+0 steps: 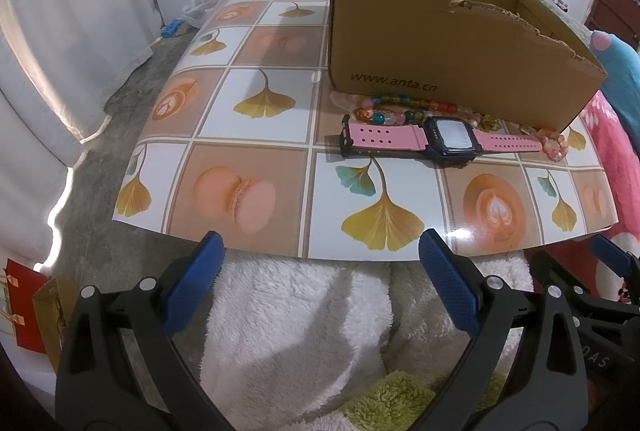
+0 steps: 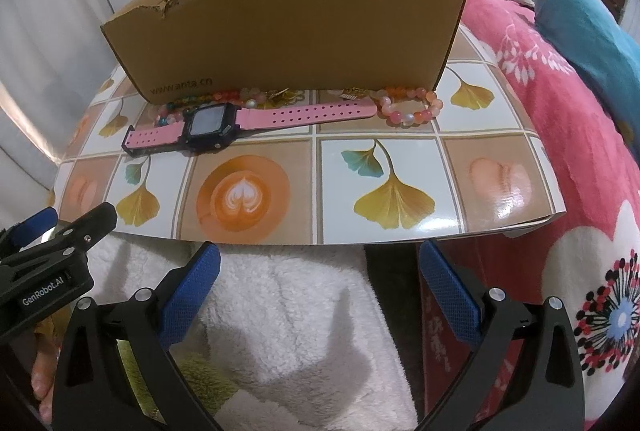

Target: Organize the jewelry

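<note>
1. Your left claw (image 1: 320,263) is released, its blue pads wide apart and empty, hovering off the near edge of the worktop (image 1: 248,111) above white fleece (image 1: 296,311).
2. Your right claw (image 2: 320,267) is likewise spread and holds nothing, at the same near edge; the left claw shows at the lower left of its view.
3. The box (image 2: 296,31) stands open-topped on the worktop, its near wall torn along the top edge.
4. The watch (image 2: 212,127), with a pink strap, lies flat just in front of the box, face up.
5. A pink bead bracelet (image 2: 408,107) lies beside the watch's strap end, near the box's right corner.
6. More beads (image 1: 384,107) in mixed colours lie between the watch and the box wall, touching the wall's foot.
7. A red floral blanket (image 2: 560,151) lies right of the worktop.
</note>
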A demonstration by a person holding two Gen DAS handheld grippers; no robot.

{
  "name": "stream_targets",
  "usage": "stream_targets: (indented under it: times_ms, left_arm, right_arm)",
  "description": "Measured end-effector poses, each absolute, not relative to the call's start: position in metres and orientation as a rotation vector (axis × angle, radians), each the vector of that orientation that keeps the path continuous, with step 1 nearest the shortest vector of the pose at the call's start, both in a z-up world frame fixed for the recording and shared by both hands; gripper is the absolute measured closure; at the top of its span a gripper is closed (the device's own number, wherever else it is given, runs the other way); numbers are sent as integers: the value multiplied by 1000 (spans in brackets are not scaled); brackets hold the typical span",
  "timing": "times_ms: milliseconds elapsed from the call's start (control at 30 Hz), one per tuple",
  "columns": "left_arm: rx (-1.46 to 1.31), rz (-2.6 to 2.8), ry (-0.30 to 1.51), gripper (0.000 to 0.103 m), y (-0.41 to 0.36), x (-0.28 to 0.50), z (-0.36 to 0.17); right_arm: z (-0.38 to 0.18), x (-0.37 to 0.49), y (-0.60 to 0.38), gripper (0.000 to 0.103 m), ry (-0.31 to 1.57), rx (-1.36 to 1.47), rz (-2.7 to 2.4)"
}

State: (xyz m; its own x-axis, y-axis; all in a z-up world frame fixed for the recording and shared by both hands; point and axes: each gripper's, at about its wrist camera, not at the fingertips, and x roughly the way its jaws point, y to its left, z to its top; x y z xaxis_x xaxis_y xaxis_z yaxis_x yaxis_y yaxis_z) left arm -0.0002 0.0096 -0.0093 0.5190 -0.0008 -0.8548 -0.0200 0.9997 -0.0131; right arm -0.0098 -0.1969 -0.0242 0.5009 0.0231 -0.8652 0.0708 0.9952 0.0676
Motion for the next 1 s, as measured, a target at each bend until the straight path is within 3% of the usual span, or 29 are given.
stream_targets:
  times_ms: [1000]
  left_arm:
    - [-27, 17, 1032, 8, 19, 0, -16]
  right_arm:
    - [-28, -8, -192, 6, 1056, 84, -27]
